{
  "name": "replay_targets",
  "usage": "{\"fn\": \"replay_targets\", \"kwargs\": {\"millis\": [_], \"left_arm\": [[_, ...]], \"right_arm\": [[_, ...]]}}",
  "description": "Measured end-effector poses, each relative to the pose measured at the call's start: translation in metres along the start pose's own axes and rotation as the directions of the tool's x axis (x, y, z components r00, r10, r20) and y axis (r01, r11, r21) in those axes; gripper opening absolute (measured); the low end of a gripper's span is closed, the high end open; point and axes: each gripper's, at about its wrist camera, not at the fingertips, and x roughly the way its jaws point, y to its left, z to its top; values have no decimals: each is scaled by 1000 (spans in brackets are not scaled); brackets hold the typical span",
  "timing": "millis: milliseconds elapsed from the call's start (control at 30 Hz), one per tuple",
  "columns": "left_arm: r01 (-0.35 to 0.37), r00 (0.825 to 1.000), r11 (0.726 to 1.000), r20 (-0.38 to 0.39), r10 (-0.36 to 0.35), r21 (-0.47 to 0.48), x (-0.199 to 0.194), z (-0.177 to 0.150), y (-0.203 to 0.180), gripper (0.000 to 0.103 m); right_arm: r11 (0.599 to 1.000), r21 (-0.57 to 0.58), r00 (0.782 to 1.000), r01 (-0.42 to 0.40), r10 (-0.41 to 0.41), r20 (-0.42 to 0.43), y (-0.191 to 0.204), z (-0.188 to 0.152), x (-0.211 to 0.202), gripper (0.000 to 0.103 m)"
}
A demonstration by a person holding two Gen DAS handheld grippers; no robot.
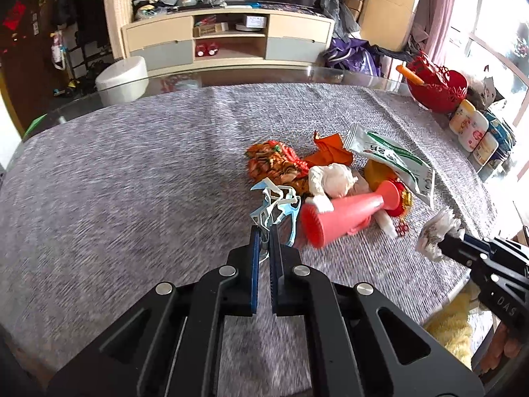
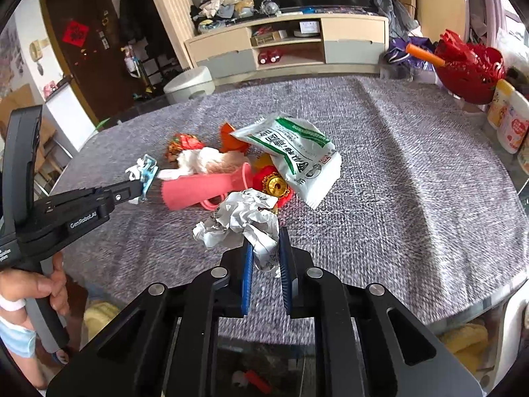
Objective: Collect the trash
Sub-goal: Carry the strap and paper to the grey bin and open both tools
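My left gripper [image 1: 264,233] is shut on a crumpled blue face mask [image 1: 276,203], held above the grey tablecloth [image 1: 132,178]; the mask also shows in the right wrist view [image 2: 143,173]. My right gripper [image 2: 266,248] is shut on a crumpled white paper ball [image 2: 239,221], also visible in the left wrist view [image 1: 436,231]. A trash pile lies on the table: a pink plastic cone [image 1: 344,213], a white-green packet [image 1: 393,162], a white tissue wad [image 1: 330,178], orange wrappers [image 1: 276,163] and a red-gold ornament [image 2: 274,183].
A red basket [image 1: 436,86] and several pink-labelled bottles [image 1: 469,129] stand at the table's far right edge. A TV cabinet [image 1: 228,39] and a white stool [image 1: 122,77] stand beyond the table. A yellow rug [image 2: 463,339] lies on the floor.
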Motion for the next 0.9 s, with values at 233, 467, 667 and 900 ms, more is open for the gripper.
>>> {"fn": "replay_targets", "kwargs": {"millis": [233, 467, 667, 900], "left_arm": [[-1, 1000, 1000, 25, 1, -8, -44, -29, -9, 4], [-8, 1000, 1000, 17, 9, -12, -78, -74, -27, 4], [12, 1000, 1000, 2, -12, -18, -96, -110, -39, 4], [41, 996, 999, -73, -43, -18, -90, -158, -55, 4]], "right_arm": [[1000, -19, 1000, 6, -6, 23, 10, -15, -30, 16], [1000, -27, 1000, 1, -2, -6, 18, -49, -46, 16], [999, -40, 999, 8, -10, -40, 22, -78, -52, 16], [999, -34, 994, 13, -17, -109, 19, -108, -40, 16]]}}
